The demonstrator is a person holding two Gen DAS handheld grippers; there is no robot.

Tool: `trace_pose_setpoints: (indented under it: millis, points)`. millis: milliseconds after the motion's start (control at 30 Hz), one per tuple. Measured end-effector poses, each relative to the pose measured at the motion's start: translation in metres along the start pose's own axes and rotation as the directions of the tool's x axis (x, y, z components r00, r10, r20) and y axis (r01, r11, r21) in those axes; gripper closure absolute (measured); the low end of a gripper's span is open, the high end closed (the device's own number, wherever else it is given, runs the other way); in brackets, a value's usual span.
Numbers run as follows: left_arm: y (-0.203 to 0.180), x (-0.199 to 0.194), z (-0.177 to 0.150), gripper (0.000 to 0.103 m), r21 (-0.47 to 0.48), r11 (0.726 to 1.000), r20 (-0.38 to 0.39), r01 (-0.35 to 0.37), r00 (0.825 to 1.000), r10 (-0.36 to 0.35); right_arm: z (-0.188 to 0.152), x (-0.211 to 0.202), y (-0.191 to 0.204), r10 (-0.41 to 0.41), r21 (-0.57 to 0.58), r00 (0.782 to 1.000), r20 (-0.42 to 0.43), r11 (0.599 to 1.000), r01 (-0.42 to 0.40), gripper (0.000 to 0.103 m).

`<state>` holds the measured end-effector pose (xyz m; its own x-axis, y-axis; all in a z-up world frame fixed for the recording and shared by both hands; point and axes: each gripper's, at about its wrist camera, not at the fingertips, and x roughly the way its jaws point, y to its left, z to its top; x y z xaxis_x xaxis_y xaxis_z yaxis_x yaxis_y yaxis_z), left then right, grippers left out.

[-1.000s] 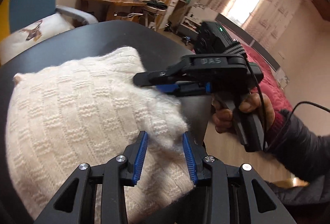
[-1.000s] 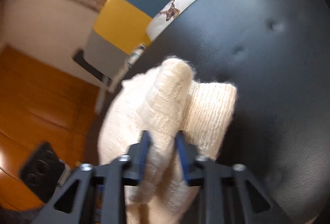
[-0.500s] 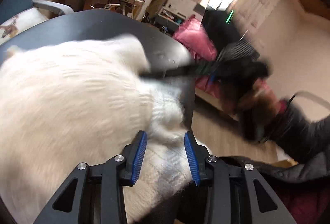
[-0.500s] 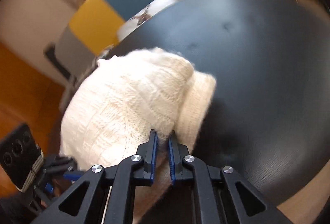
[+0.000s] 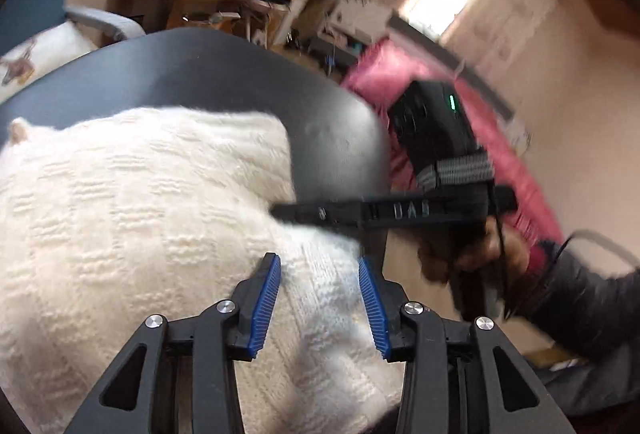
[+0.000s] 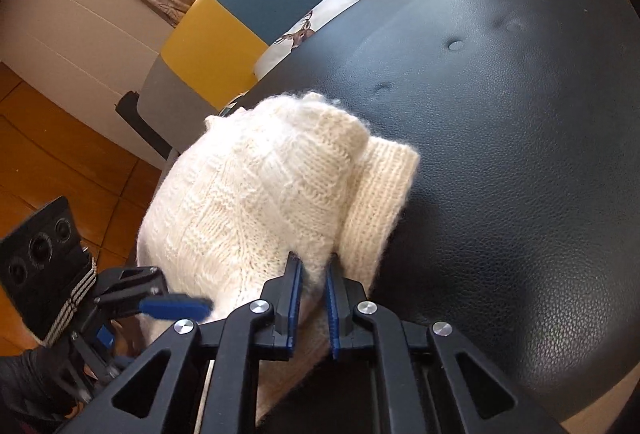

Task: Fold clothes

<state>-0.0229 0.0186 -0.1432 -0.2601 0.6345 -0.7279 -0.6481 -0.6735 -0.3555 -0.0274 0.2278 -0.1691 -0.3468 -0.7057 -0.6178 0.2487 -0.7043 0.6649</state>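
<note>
Cream knit sweater lies bunched near the front edge of the black padded bench, part of it hanging past the rim.

Right gripper: fingers pressed nearly together, pinching a thin fold of the knit at the near edge.

Left gripper: fingers spread partway over the sweater's near corner; no pinch visible.

Risks, as judged:
- Right pinch takes only a thin layer; a pull may stretch the loose knit or slip off.
- One-handed drag could slide the bundle off the rim.
- Grippers sit close; collision possible.
</note>
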Motion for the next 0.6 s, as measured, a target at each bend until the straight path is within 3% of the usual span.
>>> trace_pose_setpoints:
  millis: [167,300,433,600]
  points:
    - [-0.023,0.015,-0.005,0.062,0.145,0.979,-0.072,-0.141,0.986,0.153,0.002,0.001,0.005,-0.037,-0.025,0.999,0.004,0.999,0.037,0.094]
    - [-0.043,0.017,-0.006,0.058,0.191,0.951,-0.043,-0.244,0.966,0.256,0.005,-0.013,0.016,-0.083,-0.049,0.996,0.036,0.995,0.085,0.077]
    - [-0.045,-0.008,-0.004,0.054,0.128,0.965,0.048,-0.228,0.974,0.223,0.005,-0.048,0.026,-0.136,-0.08,0.983,0.123,0.986,0.146,0.075]
    - [-0.027,-0.048,-0.008,0.052,-0.001,0.991,0.165,-0.131,0.978,0.13,-0.007,-0.067,0.064,-0.069,-0.216,0.991,0.117,0.972,0.093,0.075]
